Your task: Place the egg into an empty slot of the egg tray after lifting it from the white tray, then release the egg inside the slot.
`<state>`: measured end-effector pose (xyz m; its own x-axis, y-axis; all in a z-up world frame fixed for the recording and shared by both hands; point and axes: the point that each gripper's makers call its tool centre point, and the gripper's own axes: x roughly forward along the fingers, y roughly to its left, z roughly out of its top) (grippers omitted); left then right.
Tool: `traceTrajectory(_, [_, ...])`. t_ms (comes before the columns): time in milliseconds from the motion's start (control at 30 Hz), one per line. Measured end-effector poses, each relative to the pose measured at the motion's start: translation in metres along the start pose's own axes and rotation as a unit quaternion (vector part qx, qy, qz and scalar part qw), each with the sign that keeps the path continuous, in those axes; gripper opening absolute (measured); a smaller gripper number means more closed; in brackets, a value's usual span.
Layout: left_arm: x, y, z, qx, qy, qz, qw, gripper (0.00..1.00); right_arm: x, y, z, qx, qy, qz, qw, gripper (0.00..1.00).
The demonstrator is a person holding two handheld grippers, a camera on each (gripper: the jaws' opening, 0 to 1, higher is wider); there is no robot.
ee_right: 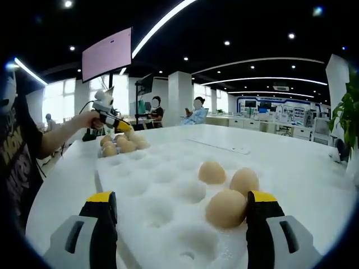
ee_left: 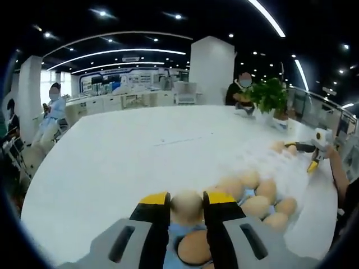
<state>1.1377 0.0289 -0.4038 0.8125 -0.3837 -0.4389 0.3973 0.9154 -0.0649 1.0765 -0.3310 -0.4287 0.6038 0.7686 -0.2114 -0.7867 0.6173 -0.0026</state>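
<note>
My left gripper (ee_left: 187,199) is shut on a pale egg (ee_left: 187,206), held between its yellow tips just above the blue egg tray (ee_left: 178,231). Several brown eggs (ee_left: 256,206) sit in that tray's slots. Beyond it the white tray (ee_left: 291,171) looks blurred, with my right gripper (ee_left: 313,158) over its far end. In the right gripper view my right gripper (ee_right: 182,204) stands open over the white tray (ee_right: 151,185), which holds three eggs (ee_right: 226,208). The left gripper (ee_right: 107,116) hovers over the egg tray (ee_right: 102,154) at the far left.
Both trays lie on a large white table (ee_left: 123,162). A potted plant (ee_left: 269,95) stands at its far edge, beside a seated person (ee_left: 242,84). Another person (ee_left: 53,109) sits at the left. My arm (ee_right: 61,137) reaches in over the table.
</note>
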Motion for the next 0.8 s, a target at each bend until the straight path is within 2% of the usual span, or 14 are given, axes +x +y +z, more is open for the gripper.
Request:
traceTrajectory(133, [0.004,0.001,-0.01,0.004,0.015,0.004,0.9999,0.2,0.0,0.0,0.0,0.0,0.0,0.0,1.0,1.0])
traceTrajectory(167, [0.005,0.001,-0.011,-0.002,0.012,0.002,0.9999,0.13,0.0,-0.001,0.0,0.0,0.0,0.0,1.0,1.0])
traceTrajectory(200, [0.007,-0.008,-0.005,-0.008,-0.01,-0.022,0.9997,0.09,0.0,-0.001,0.0,0.0,0.0,0.0,1.0,1.0])
traceTrajectory(233, [0.007,-0.01,-0.003,-0.04,-0.014,-0.033,0.9985,0.1,0.0,-0.001,0.0,0.0,0.0,0.0,1.0,1.0])
traceTrajectory(267, [0.008,-0.008,-0.004,-0.051,-0.009,-0.025,0.9984,0.11,0.0,-0.001,0.0,0.0,0.0,0.0,1.0,1.0])
traceTrajectory(300, [0.008,-0.004,-0.006,-0.01,-0.002,-0.014,0.9998,0.12,0.0,-0.001,0.0,0.0,0.0,0.0,1.0,1.0])
traceTrajectory(333, [0.008,-0.001,-0.007,-0.001,0.002,-0.004,1.0,0.12,0.0,-0.002,0.0,0.0,0.0,0.0,1.0,1.0])
traceTrajectory(467, [0.008,-0.005,-0.005,-0.023,-0.009,-0.014,0.9996,0.11,0.0,-0.003,0.0,0.0,-0.001,0.0,1.0,1.0])
traceTrajectory(567, [0.006,-0.004,-0.005,-0.022,-0.008,-0.013,0.9996,0.11,0.0,-0.004,0.0,0.0,-0.001,0.0,1.0,1.0])
traceTrajectory(700, [0.006,-0.012,-0.002,0.001,-0.012,-0.019,0.9997,0.23,-0.001,-0.005,-0.001,0.0,0.0,0.0,1.0,1.0])
traceTrajectory(800, [0.008,-0.03,0.0,0.036,-0.012,-0.034,0.9987,0.27,-0.001,-0.006,-0.001,0.0,0.0,0.0,1.0,1.0])
